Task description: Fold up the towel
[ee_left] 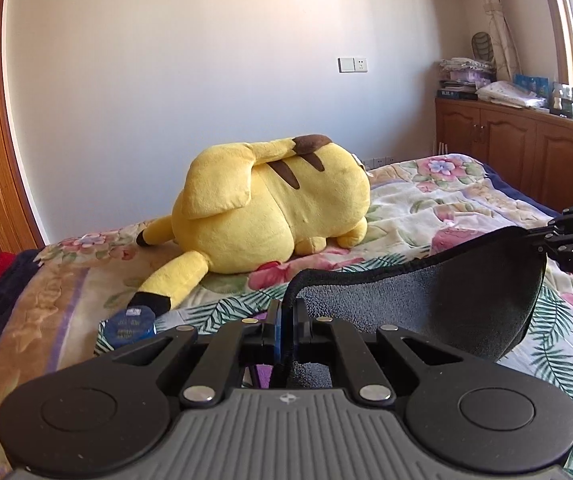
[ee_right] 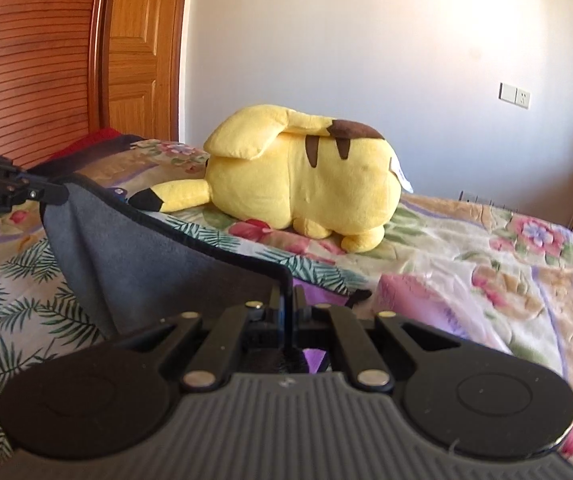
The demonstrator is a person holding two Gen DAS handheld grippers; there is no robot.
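Note:
A dark grey towel (ee_left: 426, 300) with black edging hangs stretched between my two grippers above the bed. My left gripper (ee_left: 286, 316) is shut on one top corner of it. My right gripper (ee_right: 286, 304) is shut on the other top corner. In the left wrist view the right gripper (ee_left: 542, 240) shows at the far right, clamped on the towel's edge. In the right wrist view the towel (ee_right: 126, 256) sags to the left, where the left gripper (ee_right: 52, 194) pinches it. The towel's lower part is hidden behind the gripper bodies.
A big yellow plush toy (ee_left: 274, 208) lies on the floral bedspread (ee_left: 446, 200) beyond the towel. A small blue round tin (ee_left: 130, 328) sits on the bed by the left gripper. Wooden cabinets (ee_left: 526, 148) stand at right, a wooden door (ee_right: 142, 48) at left.

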